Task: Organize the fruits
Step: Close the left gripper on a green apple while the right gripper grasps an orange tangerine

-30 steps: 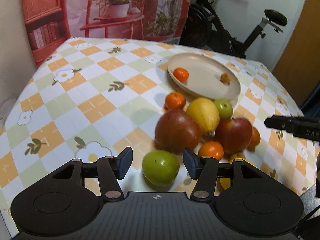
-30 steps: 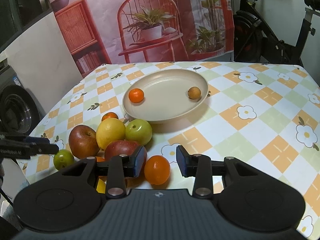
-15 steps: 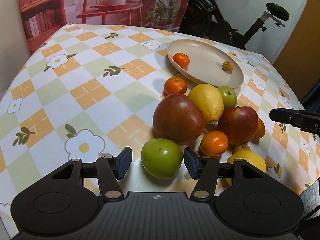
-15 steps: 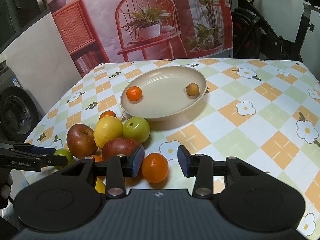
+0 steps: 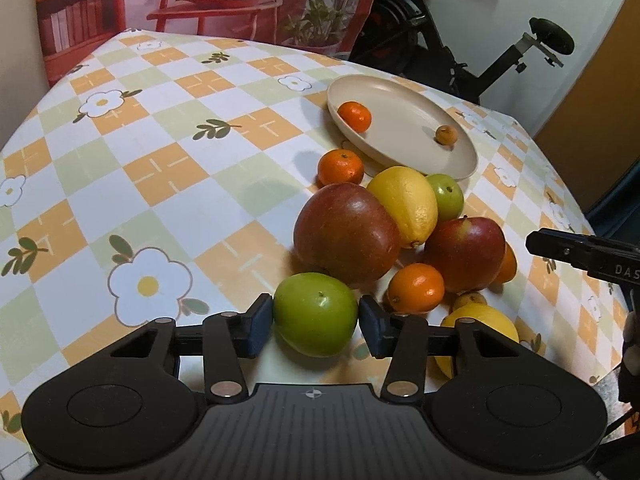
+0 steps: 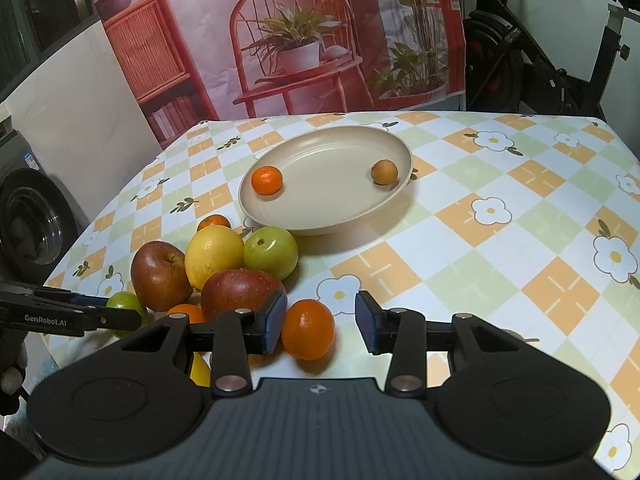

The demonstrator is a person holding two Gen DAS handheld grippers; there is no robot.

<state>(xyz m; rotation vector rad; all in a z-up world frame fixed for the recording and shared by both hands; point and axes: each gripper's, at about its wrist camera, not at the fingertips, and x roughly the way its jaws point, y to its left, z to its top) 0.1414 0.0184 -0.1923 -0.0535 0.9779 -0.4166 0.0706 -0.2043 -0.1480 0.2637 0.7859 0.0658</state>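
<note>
Green apple (image 5: 316,319) between left tool (image 5: 316,326) pads, touching

- A plate (image 6: 332,220) sits on the tabletop (image 6: 500,264), holding a mandarin (image 6: 267,180) at its left side and a small round fruit (image 6: 384,172) at its right, well apart.
- A heap of fruit lies just before the plate's left edge: a lemon (image 6: 214,254) between a large apple (image 6: 160,276) on the left and a small apple (image 6: 271,258) on the right.
- Another mandarin (image 6: 214,222) sits behind the lemon (mostly hidden).
- A second apple (image 6: 240,290) lies in front of the lemon.
- The left hand-held gripper (image 5: 316,322) brackets a round fruit (image 5: 316,320) at the heap's left end.
- The right hand-held gripper (image 6: 321,324) has an orange (image 6: 308,334) between its fingers, against the left one.
</note>
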